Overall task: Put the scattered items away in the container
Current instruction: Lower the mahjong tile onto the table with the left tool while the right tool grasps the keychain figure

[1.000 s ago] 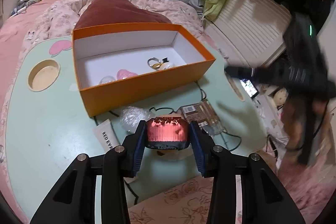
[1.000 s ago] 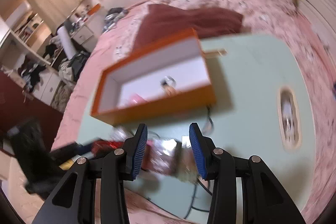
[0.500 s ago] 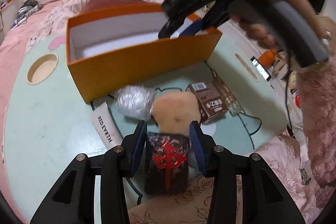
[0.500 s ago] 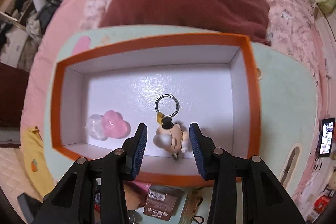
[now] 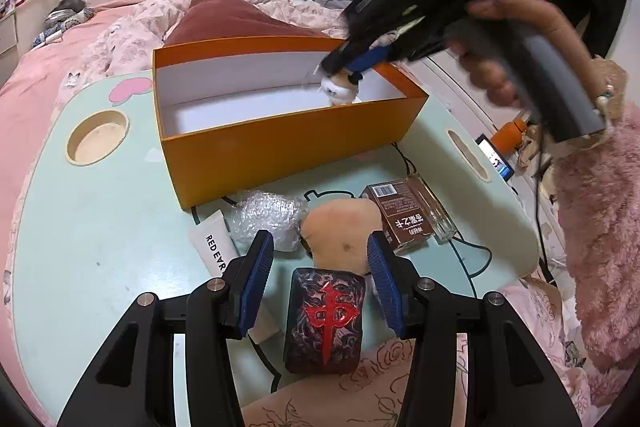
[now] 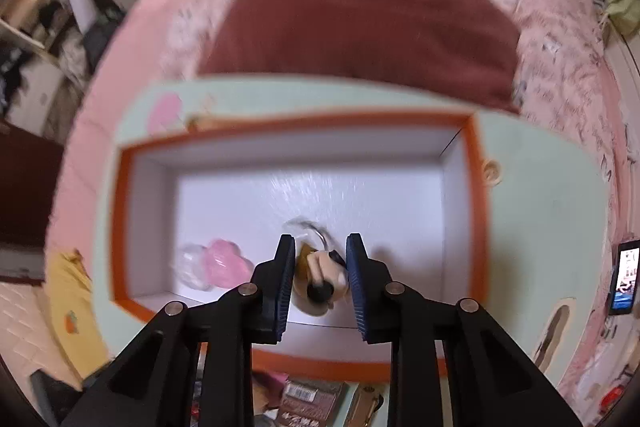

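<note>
Left gripper (image 5: 320, 267): fingers spread apart, holding nothing; it hovers low over the near edge of the mint-green table (image 5: 100, 235).
Mahjong-tile block (image 5: 325, 323): dark, with a red character on top; it lies on the table between the 2 blue pads, with a gap on each side.
Right gripper (image 6: 320, 279): reaches down into the orange box (image 5: 280, 143); its 2 pads flank the figurine keychain (image 6: 320, 279) closely, but the frame is blurred and I cannot tell whether they grip it.
Figurine keychain: small doll with a black hat and a metal ring, at the right half of the box, low near the white floor.
Pink heart charm (image 6: 222, 263): inside the box, left of the figurine, beside a clear piece.
Outside the box, on the table: bubble-wrap wad (image 5: 268, 219), white tube (image 5: 216, 251), tan plush piece (image 5: 340, 235), brown packet (image 5: 400, 219).
Cup recess (image 5: 98, 137): round, left of the box.
</note>
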Motion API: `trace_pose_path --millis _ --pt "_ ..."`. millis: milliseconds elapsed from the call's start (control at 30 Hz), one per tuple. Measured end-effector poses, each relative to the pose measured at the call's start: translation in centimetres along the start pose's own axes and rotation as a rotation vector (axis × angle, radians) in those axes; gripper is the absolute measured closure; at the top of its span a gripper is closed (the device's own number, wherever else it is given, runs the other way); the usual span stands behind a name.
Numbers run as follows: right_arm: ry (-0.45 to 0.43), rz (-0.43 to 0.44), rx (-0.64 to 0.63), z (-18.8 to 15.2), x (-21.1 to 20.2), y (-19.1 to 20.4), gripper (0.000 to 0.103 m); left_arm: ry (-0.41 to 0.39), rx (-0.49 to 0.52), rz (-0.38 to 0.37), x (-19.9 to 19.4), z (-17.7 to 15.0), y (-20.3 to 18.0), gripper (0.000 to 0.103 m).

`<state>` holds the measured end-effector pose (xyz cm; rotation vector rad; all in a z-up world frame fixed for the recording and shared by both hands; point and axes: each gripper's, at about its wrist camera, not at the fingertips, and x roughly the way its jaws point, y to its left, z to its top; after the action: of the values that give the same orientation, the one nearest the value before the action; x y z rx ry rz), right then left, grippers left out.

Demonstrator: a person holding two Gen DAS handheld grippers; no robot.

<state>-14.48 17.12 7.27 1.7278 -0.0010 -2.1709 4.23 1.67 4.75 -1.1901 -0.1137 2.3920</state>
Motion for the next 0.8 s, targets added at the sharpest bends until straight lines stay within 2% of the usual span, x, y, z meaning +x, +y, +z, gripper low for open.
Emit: trace_pose_path --millis 67,167,233,300,333,367,400,433,500,567,633,700,800 --pt "-0.061 0.040 0.003 -0.5 -2.7 -0.2 0.093 -0.003 -0.002 0.000 -0.1 0.0 0.0 0.053" --pt "-0.136 0.090 -0.001 -1.5 -6.3 -0.7 0.094 0.003 -0.010 -0.003 0.2 0.1 0.2 0.053" --pt "-0.148 0.093 -0.014 -1.8 -7.4 -0.8 0.094 0.010 -0.018 -0.005 0.4 0.2 0.4 0.053" --pt "-0.123 0.082 -0.017 -1.5 -7.0 -0.6 0.091 0.010 -0.025 -0.007 0.5 0.2 0.4 0.053" --pt "-0.104 0.072 -0.016 -1.2 -6.2 -0.3 0.078 0.010 -0.025 -0.006 0.5 0.2 0.4 0.053" --pt "-0.083 0.064 -0.004 -1.1 -5.4 -0.4 0.060 0.011 -0.024 -0.002 0.5 0.2 0.4 0.053" --pt "-0.046 0.064 0.023 -0.8 -4.1 -0.7 0.052 0.012 -0.022 0.003 0.5 0.2 0.4 0.053" --pt "-0.013 0.070 0.040 -1.0 -3.1 -1.0 0.045 0.011 -0.019 0.011 0.4 0.2 0.3 0.053" --pt "0.052 0.053 0.053 -0.8 -0.9 -1.0 0.045 0.008 -0.013 0.023 0.3 0.1 0.2 0.053" --pt "0.076 -0.029 0.025 -0.4 0.8 -0.6 0.045 0.005 -0.009 0.025 0.2 0.0 0.1 0.053" --pt "0.090 -0.164 -0.031 0.1 1.9 0.4 0.046 0.009 -0.004 0.025 0.3 0.0 0.0 0.053" --pt "0.154 -0.272 -0.097 0.3 3.0 1.3 0.046 0.015 0.002 0.029 0.5 -0.2 -0.2 0.053" --pt "0.308 -0.405 -0.221 0.2 5.2 2.8 0.048 0.022 0.013 0.025 0.7 -0.3 -0.4 0.053"
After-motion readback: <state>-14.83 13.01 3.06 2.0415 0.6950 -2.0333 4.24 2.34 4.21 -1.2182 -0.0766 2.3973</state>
